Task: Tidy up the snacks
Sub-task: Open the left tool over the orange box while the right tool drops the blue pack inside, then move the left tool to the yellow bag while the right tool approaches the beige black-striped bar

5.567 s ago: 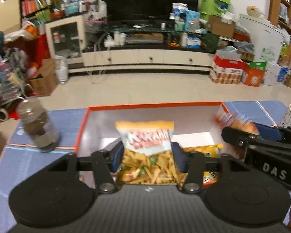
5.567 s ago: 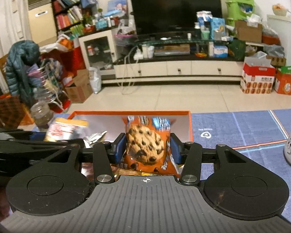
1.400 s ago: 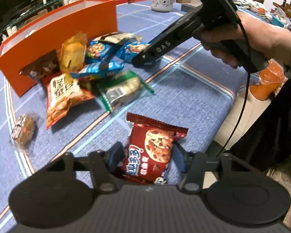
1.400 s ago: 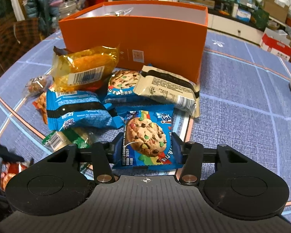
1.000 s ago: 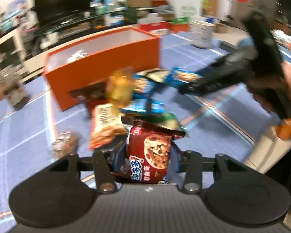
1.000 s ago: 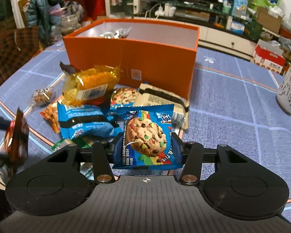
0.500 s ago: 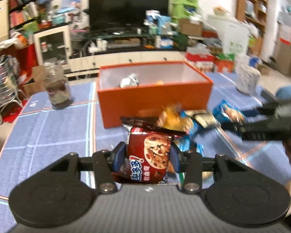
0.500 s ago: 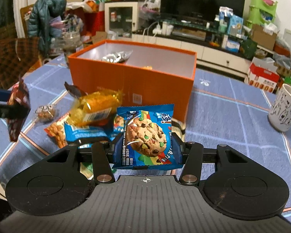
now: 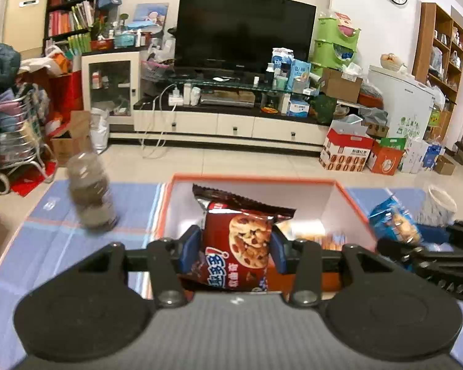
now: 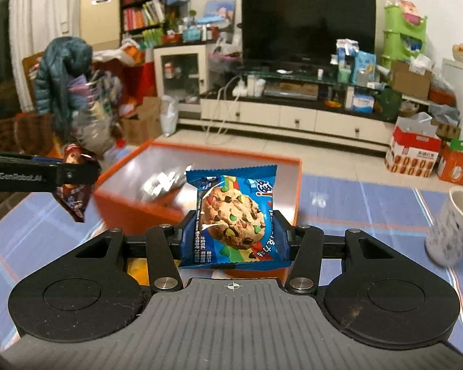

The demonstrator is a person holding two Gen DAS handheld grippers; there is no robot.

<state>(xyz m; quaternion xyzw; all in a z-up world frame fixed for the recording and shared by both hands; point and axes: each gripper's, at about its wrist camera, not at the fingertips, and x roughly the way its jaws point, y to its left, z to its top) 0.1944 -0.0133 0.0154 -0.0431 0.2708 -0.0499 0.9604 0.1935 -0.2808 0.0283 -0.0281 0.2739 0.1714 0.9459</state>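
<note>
My left gripper (image 9: pixel 235 246) is shut on a red cookie packet (image 9: pixel 237 240) and holds it above the near side of the open orange box (image 9: pixel 256 181). My right gripper (image 10: pixel 234 238) is shut on a blue cookie packet (image 10: pixel 233 219), raised in front of the same orange box (image 10: pixel 296 185). A silvery wrapper (image 10: pixel 162 183) lies inside the box. The left gripper with its red packet (image 10: pixel 74 191) shows at the left of the right wrist view. The right gripper with its blue packet (image 9: pixel 396 225) shows at the right of the left wrist view.
A glass jar (image 9: pixel 89 197) stands on the blue tablecloth (image 9: pixel 61 234) left of the box. A white patterned mug (image 10: pixel 453 226) stands at the right. A TV stand, shelves and cartons fill the room behind the table.
Both grippers have lifted their cookie packets from the snack pile on the cloth and carried them up to the orange box. The left one now hangs over the box opening.
</note>
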